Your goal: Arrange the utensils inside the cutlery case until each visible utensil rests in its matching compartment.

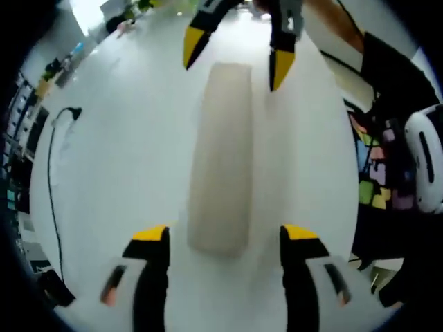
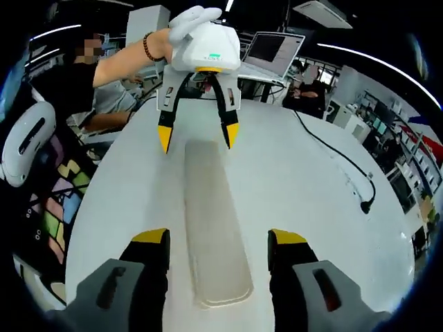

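A: Left gripper (image 1: 224,238) first: in the left gripper view its jaws stand wide open and hold nothing. Between them lies the near end of the cutlery case (image 1: 221,159), a long pale tray on the white table (image 1: 124,173). The case runs away from the camera. At its far end the right gripper (image 1: 235,59) comes in from the top, also spread open, one tip on each side of the case.

B: Is any utensil in the case?

A: I see none, but this view is blurred, so I cannot be sure. A black cable (image 1: 52,166) lies on the table at the left.

B: And the right gripper view?

A: Here the right gripper (image 2: 218,242) is open wide and empty, with the near end of the cutlery case (image 2: 211,207) between its jaws. The case looks translucent and I can make out no utensil and no divider in it. The left gripper (image 2: 197,135) hangs open over the far end, held by a hand (image 2: 190,21).

B: How far is the task, then?

A: I judge that sorting is not begun; no utensil is in sight to place. A laptop (image 2: 266,52) stands far behind. No brand or writing can be read.
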